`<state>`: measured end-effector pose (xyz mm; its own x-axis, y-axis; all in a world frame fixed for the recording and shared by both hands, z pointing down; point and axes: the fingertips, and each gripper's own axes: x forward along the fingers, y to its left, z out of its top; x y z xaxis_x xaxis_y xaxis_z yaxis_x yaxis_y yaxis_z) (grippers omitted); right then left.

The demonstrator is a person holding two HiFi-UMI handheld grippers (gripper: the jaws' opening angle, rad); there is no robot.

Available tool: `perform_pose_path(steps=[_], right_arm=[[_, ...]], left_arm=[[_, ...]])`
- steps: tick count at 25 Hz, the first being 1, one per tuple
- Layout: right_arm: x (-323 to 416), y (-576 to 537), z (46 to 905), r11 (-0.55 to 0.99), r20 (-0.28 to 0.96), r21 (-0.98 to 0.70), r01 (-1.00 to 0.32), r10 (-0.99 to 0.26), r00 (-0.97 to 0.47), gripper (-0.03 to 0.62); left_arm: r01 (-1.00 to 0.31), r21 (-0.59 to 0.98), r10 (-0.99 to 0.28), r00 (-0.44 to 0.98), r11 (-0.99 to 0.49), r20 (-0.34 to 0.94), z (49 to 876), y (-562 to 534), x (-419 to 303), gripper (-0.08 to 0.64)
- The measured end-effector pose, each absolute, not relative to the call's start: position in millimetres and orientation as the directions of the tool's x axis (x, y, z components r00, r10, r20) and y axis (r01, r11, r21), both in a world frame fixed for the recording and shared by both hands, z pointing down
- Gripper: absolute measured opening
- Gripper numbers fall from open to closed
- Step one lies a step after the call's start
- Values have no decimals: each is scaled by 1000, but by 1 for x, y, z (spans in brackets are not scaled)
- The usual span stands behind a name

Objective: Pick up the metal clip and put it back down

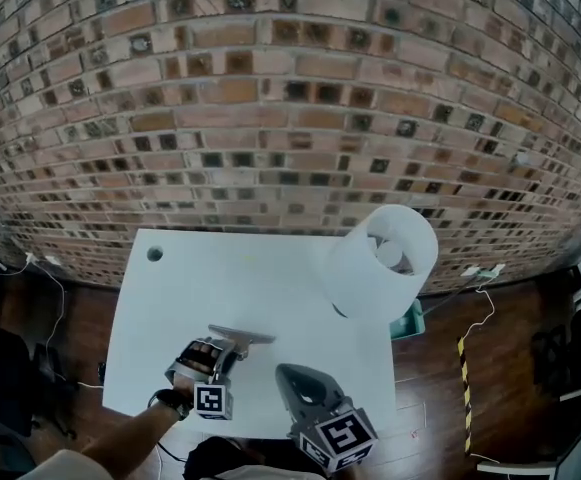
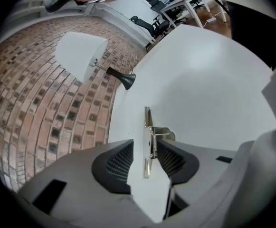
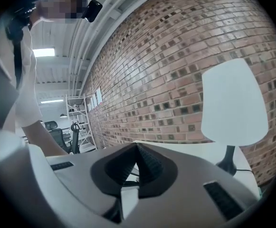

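Note:
The metal clip [image 1: 255, 337] lies flat on the white table [image 1: 170, 298], near its front middle. My left gripper [image 1: 228, 350], held in a hand, reaches onto it from the front left. In the left gripper view the clip [image 2: 148, 127] sits lengthwise between the jaws of the left gripper [image 2: 145, 147]. The jaws stand wide; the left pad is clear of the clip and the right pad is close beside its spring. My right gripper [image 1: 290, 373] hovers at the table's front edge, to the right of the clip. In its own view the right gripper [image 3: 137, 148] is shut on nothing.
A white-shaded lamp [image 1: 380, 263] on a black base [image 2: 127, 80] stands at the table's right side. A round cable hole [image 1: 155, 254] is at the far left corner. A brick wall [image 1: 290, 88] runs behind the table. Office chairs [image 2: 152, 25] stand in the room beyond.

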<state>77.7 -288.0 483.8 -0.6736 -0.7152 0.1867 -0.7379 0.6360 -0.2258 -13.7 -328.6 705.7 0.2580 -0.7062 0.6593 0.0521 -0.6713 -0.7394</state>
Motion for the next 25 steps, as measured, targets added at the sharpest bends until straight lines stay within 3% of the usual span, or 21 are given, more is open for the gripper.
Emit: perform_pose_path(steps=[6,10,14,22,25], right_arm=[[77,-300,490,640,194,-243,-729,-704,-683,-5],[80,-303,494,629,207,-251,-736,-708,-675,-4],[79,-304,494,621,212,-257,-741,-712,-670,-4],[82,-305,487,604,207,-264,-752,-725,-656,-5],[83,-303,479,601,198,-255,-757,-734,-650,-5]], left_arm=[[66,-730,-690,279,-681,668,717,-332,-6,169],[41,-752,-708,309,-658,636,710,-336,-2,34],[1,-749,-710,317,-662,628,705,-341,-2,29],[-214,-696,-718,360,-685,596,678,-359,-3,30],[-352,-651,-739,372,-672,561,658,-365,-10,31]])
